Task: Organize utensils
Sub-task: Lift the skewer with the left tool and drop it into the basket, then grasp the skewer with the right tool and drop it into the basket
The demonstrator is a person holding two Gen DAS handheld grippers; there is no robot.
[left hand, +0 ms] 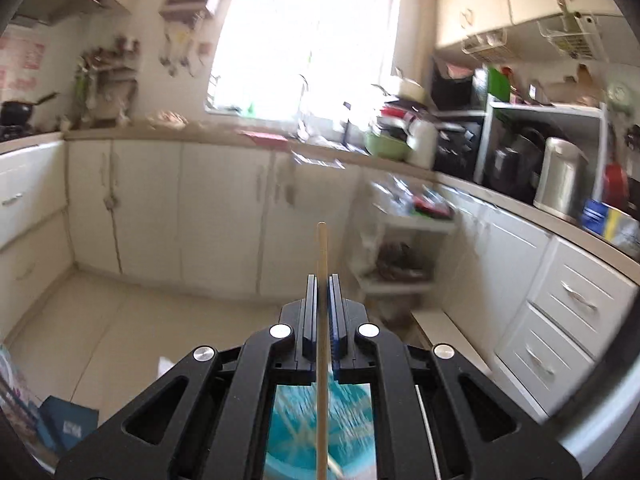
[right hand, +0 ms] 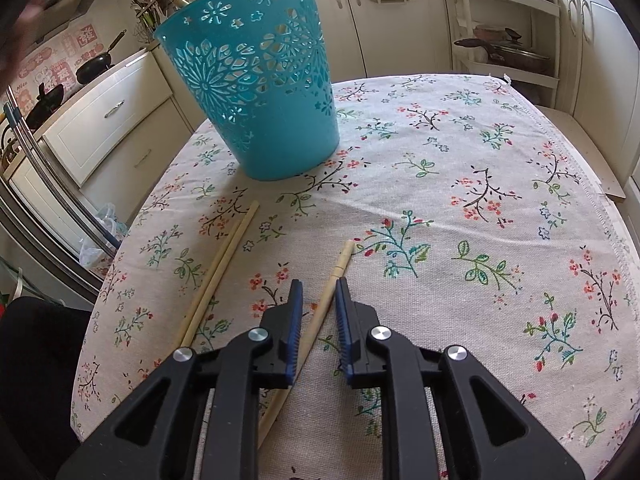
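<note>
In the left wrist view my left gripper [left hand: 322, 278] is shut on a wooden chopstick [left hand: 321, 256] that stands upright between the fingers, held in the air above the teal basket [left hand: 344, 420], which is blurred below. In the right wrist view the teal cut-out basket [right hand: 256, 80] stands upright on the floral tablecloth [right hand: 460, 200]. My right gripper [right hand: 319, 283] is open, its fingers either side of a chopstick [right hand: 336, 276] lying on the cloth. Two more chopsticks [right hand: 220, 264] lie side by side to its left.
White kitchen cabinets [left hand: 180, 208] and a cluttered counter [left hand: 400, 140] surround the room. A white rack with pans [right hand: 508, 40] stands beyond the table's far edge. A fridge handle [right hand: 48, 172] and woks [right hand: 94, 66] are at the left.
</note>
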